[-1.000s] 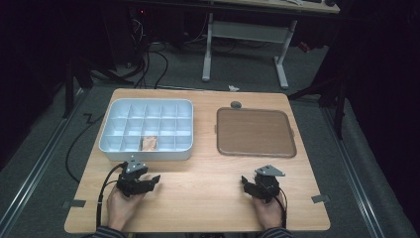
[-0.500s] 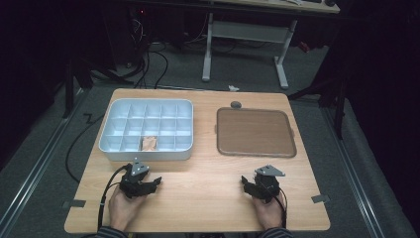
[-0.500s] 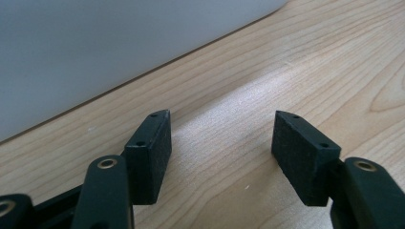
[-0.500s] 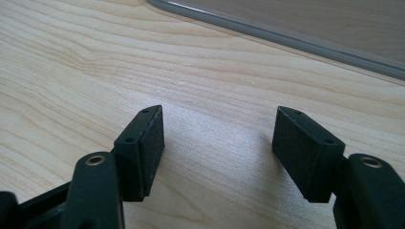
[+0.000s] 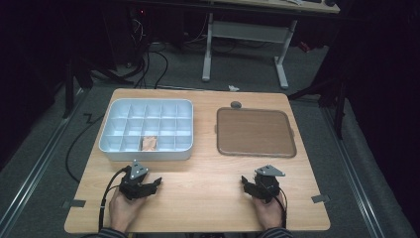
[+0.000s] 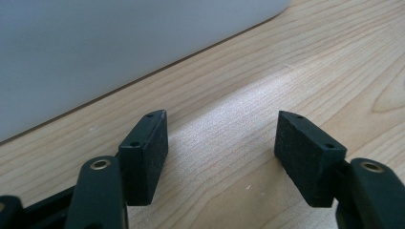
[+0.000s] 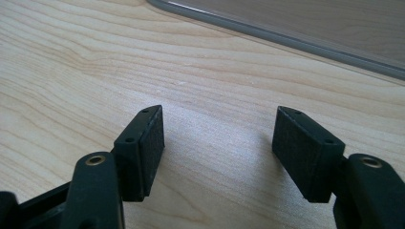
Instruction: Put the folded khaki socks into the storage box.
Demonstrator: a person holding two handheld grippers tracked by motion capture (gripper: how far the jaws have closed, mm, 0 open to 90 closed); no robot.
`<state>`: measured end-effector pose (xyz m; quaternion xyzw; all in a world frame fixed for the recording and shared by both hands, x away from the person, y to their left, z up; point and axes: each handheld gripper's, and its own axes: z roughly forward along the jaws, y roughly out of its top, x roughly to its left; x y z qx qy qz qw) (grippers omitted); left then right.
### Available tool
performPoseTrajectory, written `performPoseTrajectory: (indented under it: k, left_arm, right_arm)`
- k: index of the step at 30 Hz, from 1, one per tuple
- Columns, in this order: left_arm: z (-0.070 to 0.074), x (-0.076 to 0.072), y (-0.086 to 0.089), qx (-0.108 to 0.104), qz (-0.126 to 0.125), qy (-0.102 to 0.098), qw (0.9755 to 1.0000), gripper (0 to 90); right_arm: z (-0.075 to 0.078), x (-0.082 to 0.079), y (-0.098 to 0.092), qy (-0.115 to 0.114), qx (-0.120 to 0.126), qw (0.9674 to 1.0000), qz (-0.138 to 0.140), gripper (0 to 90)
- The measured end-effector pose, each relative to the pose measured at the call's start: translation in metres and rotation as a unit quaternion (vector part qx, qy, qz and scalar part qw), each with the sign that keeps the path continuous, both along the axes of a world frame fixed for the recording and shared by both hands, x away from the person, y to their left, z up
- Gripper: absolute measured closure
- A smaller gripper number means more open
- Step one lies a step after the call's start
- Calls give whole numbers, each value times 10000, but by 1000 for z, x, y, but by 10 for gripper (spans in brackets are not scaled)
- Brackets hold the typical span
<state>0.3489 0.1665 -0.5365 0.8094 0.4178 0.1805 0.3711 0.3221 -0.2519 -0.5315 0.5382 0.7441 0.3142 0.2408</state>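
Observation:
Low over the wooden table (image 5: 198, 198), near its front edge, my left gripper (image 5: 148, 180) is open, just in front of the white compartment tray (image 5: 146, 154). In the left gripper view its jaws (image 6: 222, 125) have just been opening, with bare wood between them and the tray's white wall (image 6: 119, 47) close ahead. One front compartment holds a small brownish piece (image 5: 149, 143). My right gripper (image 5: 252, 180) stands open in front of the flat brown tray (image 5: 255, 132). Nothing lies between its jaws (image 7: 219, 119), and the brown tray's rim (image 7: 286, 33) is ahead.
A small grey round object (image 5: 236, 104) lies at the table's far edge behind the brown tray. Cables trail from both grippers toward the person's hands (image 5: 124, 210). A desk frame (image 5: 245, 34) and floor cables stand beyond the table.
The left gripper has shifted slightly and its jaws stand a little wider. The right gripper has not moved.

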Motion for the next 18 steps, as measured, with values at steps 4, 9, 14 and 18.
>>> performPoseTrajectory:
  k: [4,9,14,18]
  left_arm:
    - [0,0,0,2,4,2,10000,358]
    - [0,0,0,1,3,12,10000,353]
    - [0,0,0,6,15,11,10000,351]
    - [0,0,0,4,15,13,10000,349]
  right_arm:
    - [0,0,0,1,-1,10000,0,356]
    - [0,0,0,-2,-1,10000,1,356]
    - [0,0,0,1,1,10000,2,355]
    - [0,0,0,1,-1,10000,6,353]
